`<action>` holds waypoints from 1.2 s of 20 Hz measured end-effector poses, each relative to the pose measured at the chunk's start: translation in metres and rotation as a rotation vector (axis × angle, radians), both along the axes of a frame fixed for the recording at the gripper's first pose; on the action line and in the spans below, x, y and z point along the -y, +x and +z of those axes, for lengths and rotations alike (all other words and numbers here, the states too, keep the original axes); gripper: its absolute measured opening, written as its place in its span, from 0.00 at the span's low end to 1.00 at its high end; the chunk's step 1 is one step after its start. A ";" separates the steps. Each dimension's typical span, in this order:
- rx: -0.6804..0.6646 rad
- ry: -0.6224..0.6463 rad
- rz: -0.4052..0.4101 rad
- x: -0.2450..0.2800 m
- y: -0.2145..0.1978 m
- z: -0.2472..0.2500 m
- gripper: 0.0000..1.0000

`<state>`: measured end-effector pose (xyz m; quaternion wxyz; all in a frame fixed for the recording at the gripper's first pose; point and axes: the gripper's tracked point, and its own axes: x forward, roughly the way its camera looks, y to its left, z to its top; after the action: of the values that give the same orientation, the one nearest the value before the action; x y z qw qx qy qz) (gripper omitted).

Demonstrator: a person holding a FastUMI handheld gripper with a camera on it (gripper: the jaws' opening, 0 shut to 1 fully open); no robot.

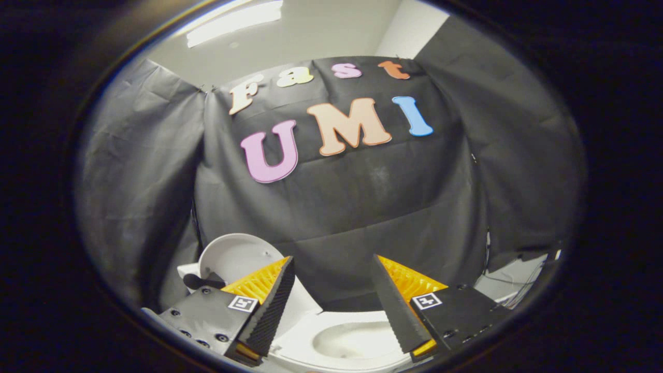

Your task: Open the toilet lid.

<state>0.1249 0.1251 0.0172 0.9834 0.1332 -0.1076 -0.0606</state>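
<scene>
Task progress: by the look of it the job is done, or very nearly — the toilet lid (pixel 235 256) stands raised, leaning back toward the black cloth wall (pixel 336 207), and the bowl is uncovered.
What is left: in my judgement only drawing the tool away; the lid seems to rest on its own, though where it meets the wall or tank is hidden behind the left finger.
Tool (pixel 331 282): fingers spread wide, nothing between them, touching neither lid nor seat.
Lid position: beyond and to the left of the left finger, upright, its rounded pale face turned toward the camera.
Toilet bowl (pixel 357 342): below and between the fingers — open, white inside, and no contents that I can make out; water level too unclear to tell.
Seat (pixel 305 316): appears down around the bowl.
Dark knob beside the lid (pixel 199 281): purpose unclear.
</scene>
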 end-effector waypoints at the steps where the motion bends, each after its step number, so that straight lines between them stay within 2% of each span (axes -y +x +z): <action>1: 0.015 0.029 -0.010 -0.007 0.000 -0.001 0.92; 6: 0.048 0.224 -0.102 -0.020 -0.009 -0.028 0.90; 13: 0.034 0.567 -0.231 -0.025 -0.033 -0.103 0.88; 18: -0.053 0.824 -0.351 -0.031 -0.059 -0.195 0.87; 24: -0.160 1.011 -0.438 -0.042 -0.075 -0.267 0.78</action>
<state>0.0500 0.1672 -0.2494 0.7666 0.5579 -0.0153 -0.3176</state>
